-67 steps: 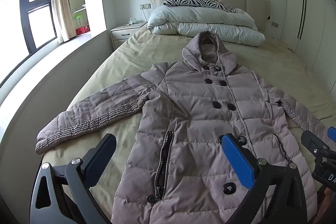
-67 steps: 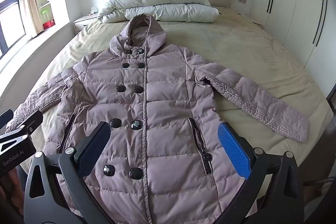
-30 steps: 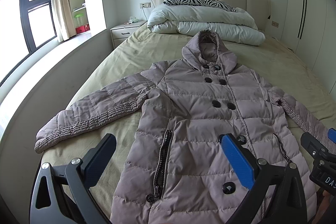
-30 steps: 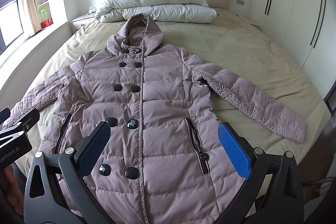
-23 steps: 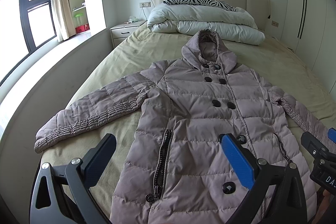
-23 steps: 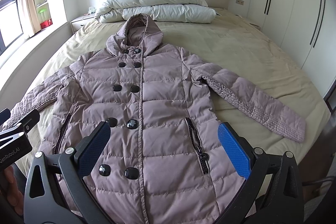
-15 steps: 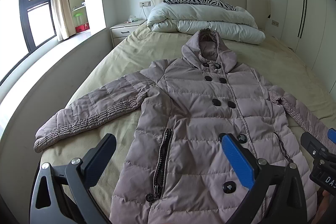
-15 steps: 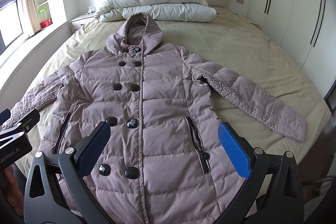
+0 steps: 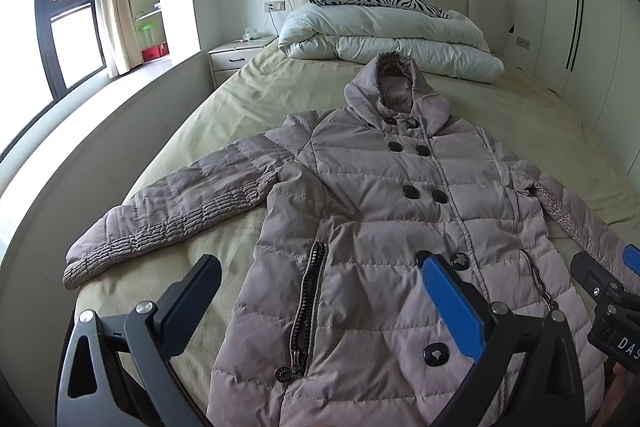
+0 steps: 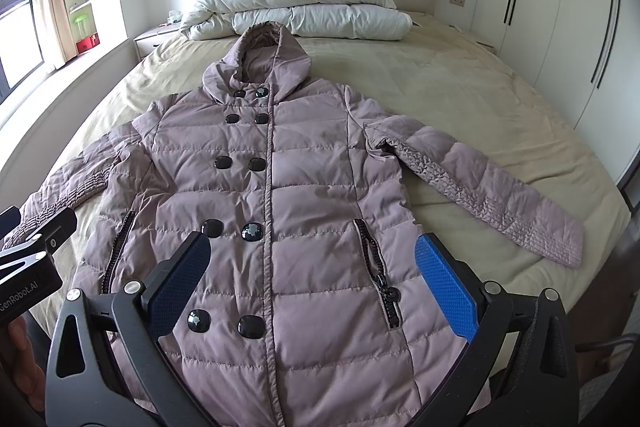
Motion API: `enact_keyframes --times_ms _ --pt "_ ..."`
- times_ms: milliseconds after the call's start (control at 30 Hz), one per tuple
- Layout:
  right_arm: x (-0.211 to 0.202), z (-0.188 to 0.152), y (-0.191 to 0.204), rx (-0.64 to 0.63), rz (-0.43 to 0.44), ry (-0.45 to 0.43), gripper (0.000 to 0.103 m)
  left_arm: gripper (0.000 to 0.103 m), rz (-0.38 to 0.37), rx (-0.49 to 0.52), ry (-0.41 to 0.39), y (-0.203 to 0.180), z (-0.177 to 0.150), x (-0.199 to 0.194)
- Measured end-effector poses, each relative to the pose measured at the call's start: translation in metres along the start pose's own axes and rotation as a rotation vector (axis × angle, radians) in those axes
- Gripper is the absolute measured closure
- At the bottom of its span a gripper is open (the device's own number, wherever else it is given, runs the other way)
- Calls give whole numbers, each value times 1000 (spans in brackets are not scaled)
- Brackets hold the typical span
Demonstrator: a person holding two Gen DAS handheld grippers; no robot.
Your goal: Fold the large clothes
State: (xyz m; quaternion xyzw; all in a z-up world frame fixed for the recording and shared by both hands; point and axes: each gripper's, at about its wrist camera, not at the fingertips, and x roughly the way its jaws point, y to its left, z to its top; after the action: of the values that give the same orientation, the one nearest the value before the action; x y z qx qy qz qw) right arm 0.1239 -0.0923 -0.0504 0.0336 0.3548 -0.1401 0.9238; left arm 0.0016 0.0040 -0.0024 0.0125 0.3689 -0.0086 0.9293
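Coat [image 10: 280,211]: mauve quilted puffer w/ hood, laid face-up and flat on bed [image 10: 460,99], front buttoned, hood at 12 o'clock toward folded white duvet [image 10: 304,13], hem at 6 o'clock nearest the tools. Sleeves: one spread toward 9 o'clock [image 9: 168,211], other toward 3 o'clock [image 10: 484,187], both flat on the sheet. Change vs. approx. 2 s ago: negligible; coat lies as before, both views sit a touch differently, no fold begun. Meaning: task at start, tools seem to be lining up over the hem. Left tool [image 9: 320,291]: spread wide, holds nothing, hovers above lower front, no contact seen. Right tool [image 10: 312,275]: spread wide, empty, above hem area, no contact seen. Likely first grab, judged: a sleeve or hem corner.
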Motion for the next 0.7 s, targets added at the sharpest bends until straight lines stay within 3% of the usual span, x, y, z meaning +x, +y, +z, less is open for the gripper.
enact_keyframes --times_ms 700 --pt "2 -2 1 0 0 3 0 0 -2 -1 2 0 0 0"
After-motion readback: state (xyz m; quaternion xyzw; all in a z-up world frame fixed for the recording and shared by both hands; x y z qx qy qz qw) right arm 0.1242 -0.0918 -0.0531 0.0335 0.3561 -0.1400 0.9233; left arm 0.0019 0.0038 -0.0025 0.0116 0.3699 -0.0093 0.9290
